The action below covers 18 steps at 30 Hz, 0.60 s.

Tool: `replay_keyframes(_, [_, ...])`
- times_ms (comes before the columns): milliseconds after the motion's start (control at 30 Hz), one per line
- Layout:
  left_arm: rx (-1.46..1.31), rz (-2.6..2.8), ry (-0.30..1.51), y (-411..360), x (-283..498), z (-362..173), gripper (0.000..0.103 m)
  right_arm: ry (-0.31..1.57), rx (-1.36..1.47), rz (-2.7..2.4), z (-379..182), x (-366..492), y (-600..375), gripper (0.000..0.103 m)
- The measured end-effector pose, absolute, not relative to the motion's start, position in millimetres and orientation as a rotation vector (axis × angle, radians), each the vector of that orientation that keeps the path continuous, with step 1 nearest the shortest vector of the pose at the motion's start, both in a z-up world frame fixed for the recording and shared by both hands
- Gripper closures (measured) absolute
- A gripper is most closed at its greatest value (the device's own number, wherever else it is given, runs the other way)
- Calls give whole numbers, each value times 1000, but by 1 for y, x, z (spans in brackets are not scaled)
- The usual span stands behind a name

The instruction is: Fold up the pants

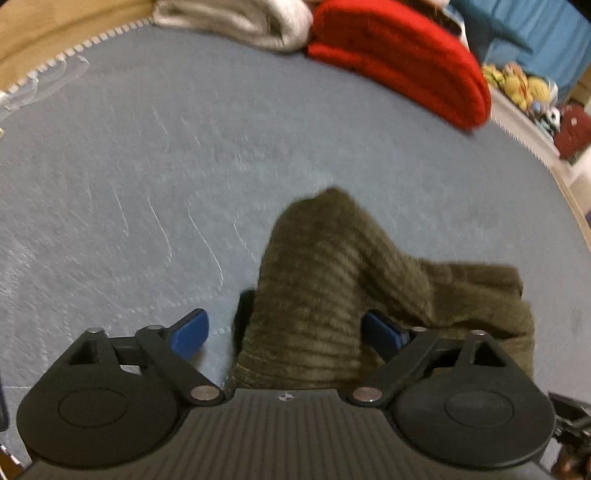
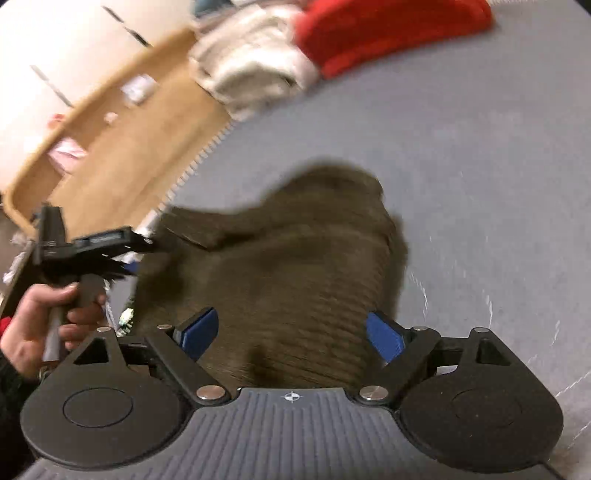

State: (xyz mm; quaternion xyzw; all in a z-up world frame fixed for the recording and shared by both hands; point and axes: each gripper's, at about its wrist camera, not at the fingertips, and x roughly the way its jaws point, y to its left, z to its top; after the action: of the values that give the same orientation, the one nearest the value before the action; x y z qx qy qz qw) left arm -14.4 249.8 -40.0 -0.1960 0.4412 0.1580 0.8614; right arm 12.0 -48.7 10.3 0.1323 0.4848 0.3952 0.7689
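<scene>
The olive-brown corduroy pants (image 1: 332,280) lie bunched on the grey-blue mat (image 1: 147,166). In the left wrist view my left gripper (image 1: 286,332) is open, its blue pads (image 1: 192,332) standing either side of a raised fold of the pants. In the right wrist view the pants (image 2: 288,266) fill the middle, and my right gripper (image 2: 291,338) is open with its blue pads (image 2: 384,338) apart over the cloth. The left gripper also shows in the right wrist view (image 2: 85,247), held in a hand at the pants' left edge. The view is blurred.
A folded red garment (image 1: 402,59) and a folded whitish garment (image 1: 236,18) lie at the mat's far edge. Wooden floor (image 2: 110,147) borders the mat. Soft toys (image 1: 517,85) sit beyond the right edge.
</scene>
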Motion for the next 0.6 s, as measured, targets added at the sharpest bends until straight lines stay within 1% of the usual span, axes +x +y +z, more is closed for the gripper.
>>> replay_keyframes(133, [-535,218,982,269,-11,-66,0,1080,253,847,-3,11,-39,14])
replay_keyframes(167, [-595,179,988,273,-10,-73,3,1080,249,857,-4,8,-33,19])
replay_keyframes(200, [-617,160,990,274,-8,-77,6,1079,246,877,-4,8,-29,25])
replay_keyframes(233, [-600,155,982,272,-8,-78,10,1071,233,885,0,8,-26,36])
replay_keyframes(267, [-589,150,980,271,-8,-78,16,1057,219,887,3,7,-23,51])
replay_keyframes(300, [-575,161,978,270,-9,-77,20,1043,212,897,6,7,-22,59])
replay_keyframes(333, [-572,170,978,266,-10,-76,22,1033,210,895,11,9,-23,70])
replay_keyframes(367, [-569,179,975,263,-10,-72,26,1018,212,892,17,9,-26,79])
replay_keyframes(400, [-565,183,969,256,-15,-68,31,1002,220,892,22,9,-36,82])
replay_keyframes(433, [-562,177,961,252,-13,-63,34,977,228,897,31,9,-40,84])
replay_keyframes(500, [-565,138,946,225,-3,-57,45,927,236,902,48,5,-55,87])
replay_keyframes(600, [-539,27,938,180,19,-50,51,862,247,874,73,2,-86,88])
